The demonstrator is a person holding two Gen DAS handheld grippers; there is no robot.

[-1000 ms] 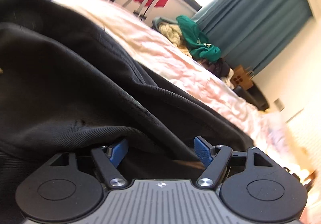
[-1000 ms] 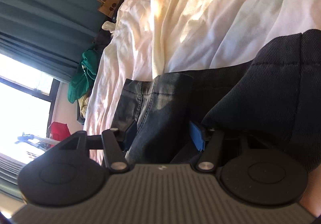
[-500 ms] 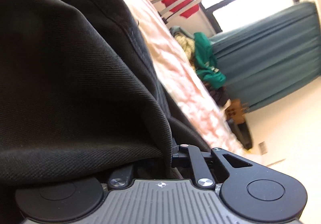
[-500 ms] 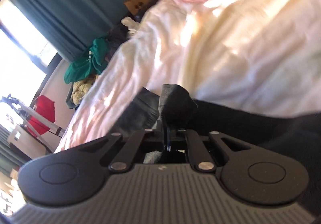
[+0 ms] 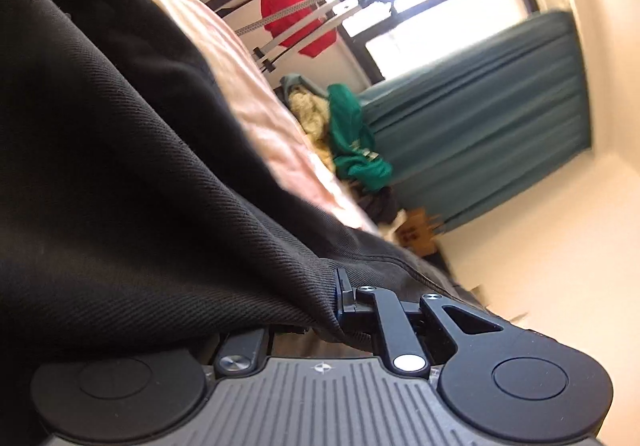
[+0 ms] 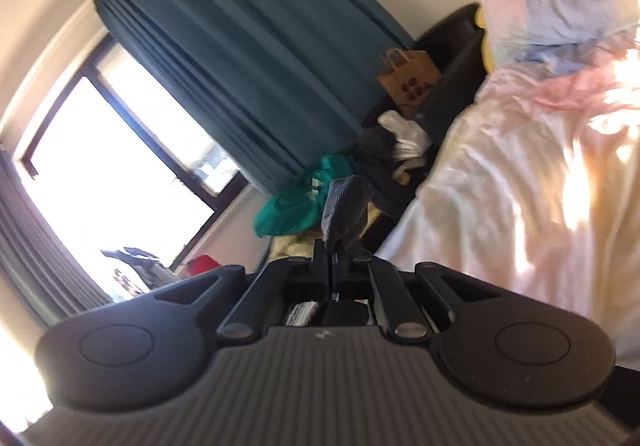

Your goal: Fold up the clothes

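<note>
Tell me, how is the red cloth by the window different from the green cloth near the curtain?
The red cloth hangs up high on a drying rack, spread fairly flat. The green cloth lies lower down, crumpled on a heap of other clothes beside the bed. The green cloth shows pale markings; the red cloth looks plain. Both sit on the window side of the room, away from the dark trousers.

A second ago both your tools stood open over the black garment (image 5: 120, 166). Your left tool (image 5: 336, 310) has closed on its fabric; your right tool (image 6: 331, 258) has clamped a corner and lifted it clear of the bed (image 6: 520, 186).
</note>
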